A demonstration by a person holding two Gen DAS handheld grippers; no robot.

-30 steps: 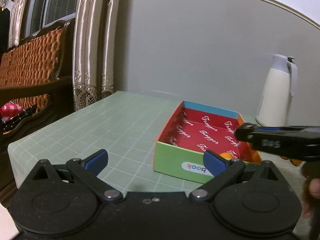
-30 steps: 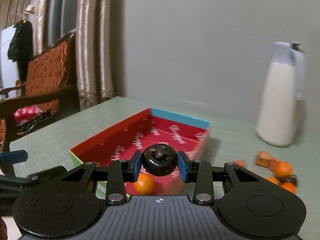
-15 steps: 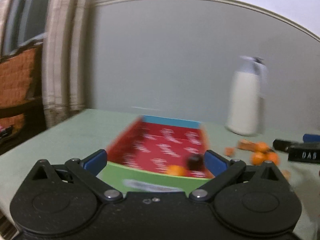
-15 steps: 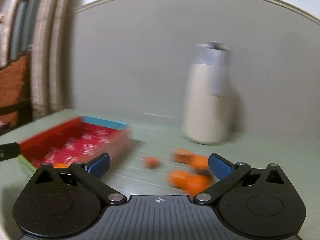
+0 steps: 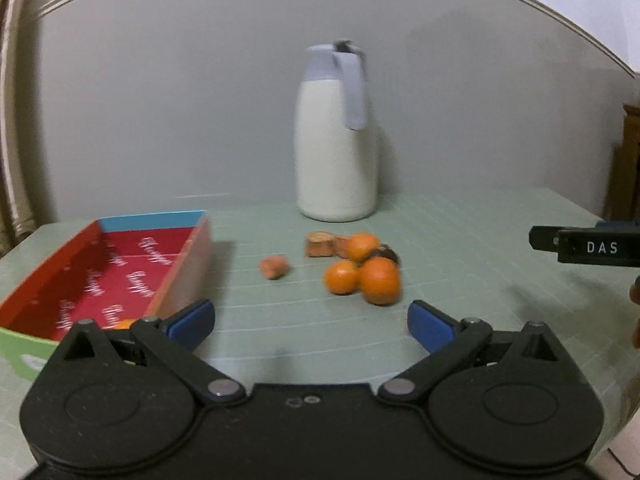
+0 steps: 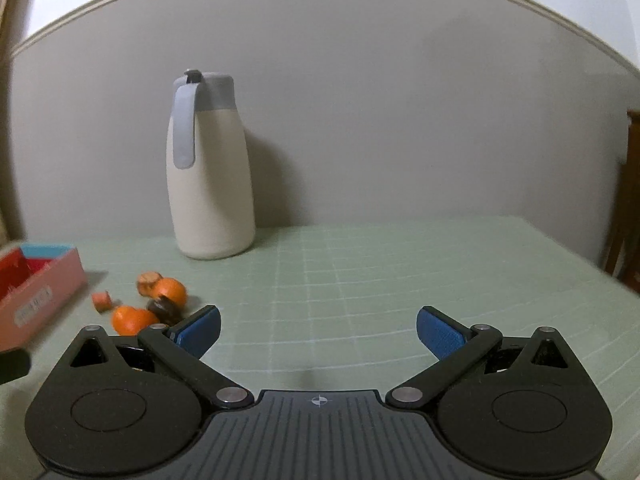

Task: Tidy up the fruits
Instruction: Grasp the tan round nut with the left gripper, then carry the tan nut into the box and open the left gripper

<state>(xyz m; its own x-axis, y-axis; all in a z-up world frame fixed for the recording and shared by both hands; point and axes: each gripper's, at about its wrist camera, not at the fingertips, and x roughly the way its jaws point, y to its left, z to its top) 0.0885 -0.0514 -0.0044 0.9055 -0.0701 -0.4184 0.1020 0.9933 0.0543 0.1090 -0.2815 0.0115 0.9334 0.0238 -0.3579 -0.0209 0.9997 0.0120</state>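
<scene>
one orange fruit (image 5: pixel 124 323) lies in the red box (image 5: pixel 48 280), mostly hidden. a bunch of fruits (image 5: pixel 362 270) waits on the green table (image 5: pixel 460 280) beside the box, near the white jug (image 5: pixel 336 148). the left gripper (image 5: pixel 311 322) is wide open and holds nothing. the right gripper (image 6: pixel 318 330) is wide open and empty too. most of the job is left.

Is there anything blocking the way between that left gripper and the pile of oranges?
Nothing visible. Only bare green table lies between the open left gripper and the oranges. The box sits off to the left, the jug behind.
</scene>
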